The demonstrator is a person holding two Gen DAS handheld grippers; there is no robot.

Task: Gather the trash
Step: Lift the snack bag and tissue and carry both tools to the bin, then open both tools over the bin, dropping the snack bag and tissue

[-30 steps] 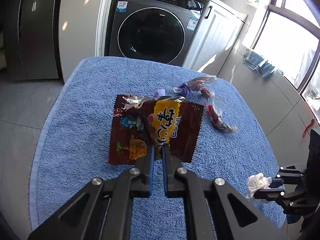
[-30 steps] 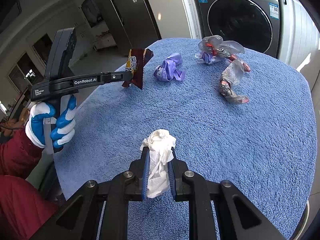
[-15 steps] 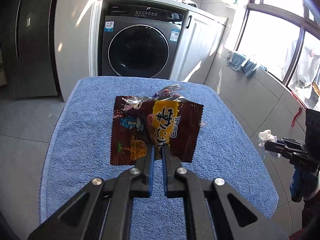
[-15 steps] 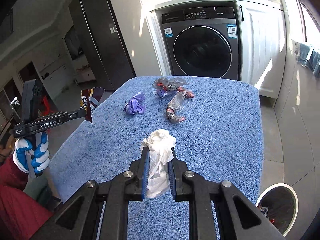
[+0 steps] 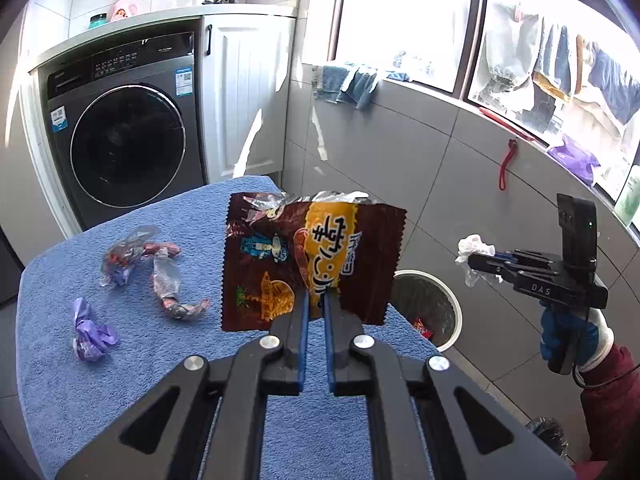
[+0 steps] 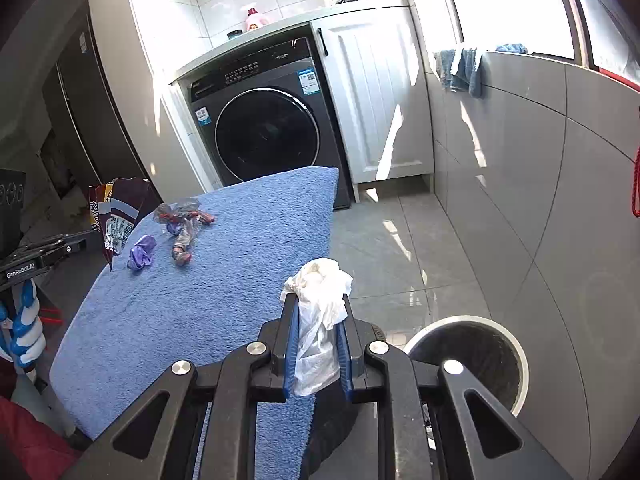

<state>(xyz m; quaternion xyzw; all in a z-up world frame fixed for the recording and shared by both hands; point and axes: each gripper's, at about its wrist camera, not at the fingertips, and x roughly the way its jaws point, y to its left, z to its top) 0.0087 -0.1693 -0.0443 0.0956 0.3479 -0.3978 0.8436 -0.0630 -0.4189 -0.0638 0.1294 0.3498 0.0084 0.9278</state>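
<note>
Blue-towelled counter (image 5: 132, 360) carries three trash bits: two clear crumpled wrappers (image 5: 132, 256) (image 5: 172, 284), one purple wad (image 5: 90, 332); white bin (image 5: 452, 308) on floor beside it. Left hand-held gripper (image 5: 315, 308), marked "GenRobot.AI", clamps brown-yellow snack bag (image 5: 312, 260) with Japanese print above the counter edge. Right hand-held gripper (image 6: 318, 316), marked "DAS", pinches white tissue (image 6: 320, 304) near bin.
</note>
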